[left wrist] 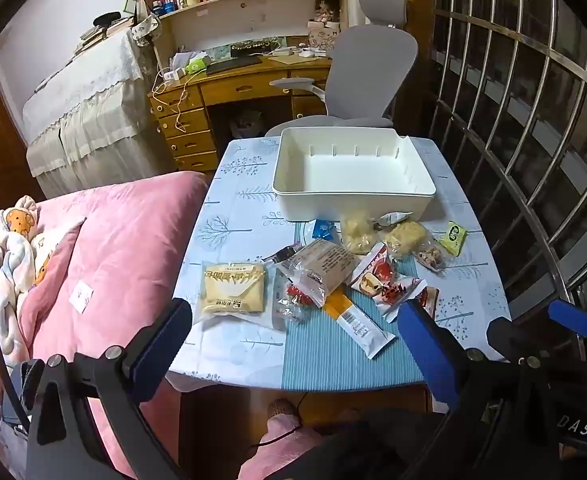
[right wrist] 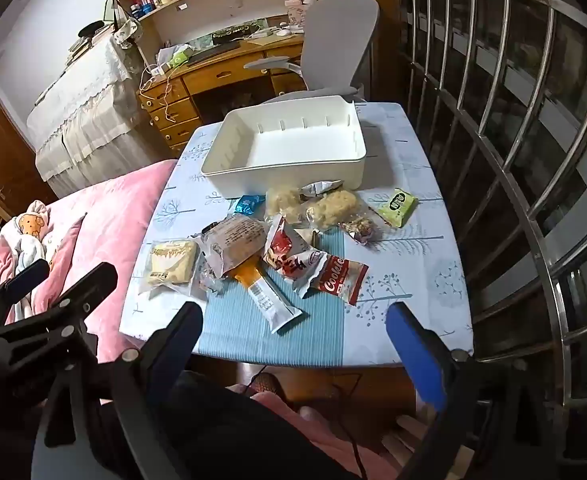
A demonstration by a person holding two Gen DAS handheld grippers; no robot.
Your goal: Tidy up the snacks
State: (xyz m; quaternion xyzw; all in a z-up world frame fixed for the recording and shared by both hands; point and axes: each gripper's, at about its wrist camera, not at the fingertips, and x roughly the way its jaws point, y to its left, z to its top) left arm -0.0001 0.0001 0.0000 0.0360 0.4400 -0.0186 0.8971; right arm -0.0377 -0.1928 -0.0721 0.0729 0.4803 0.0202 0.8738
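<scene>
A pink quilt point(left wrist: 105, 248) is lying at the far left, beside the table point(left wrist: 237, 216). The left gripper point(left wrist: 293, 344) is hovering over the table's near edge with its jaws standing wide apart, holding nothing. Ahead of it a yellow bread pack point(left wrist: 233, 290) is sitting at the left end of the snack pile, next to a brown pack point(left wrist: 321, 268) that is overlapping an orange bar point(left wrist: 353, 320). Behind the pile a white bin point(left wrist: 353, 172) is standing with nothing showing inside. Further right, red packs point(right wrist: 317, 268) are lying beside the bar, and a green pack point(right wrist: 397, 206) is lying apart near the bin's right corner. The right gripper point(right wrist: 293, 340) is also hanging spread wide, gripping nothing.
</scene>
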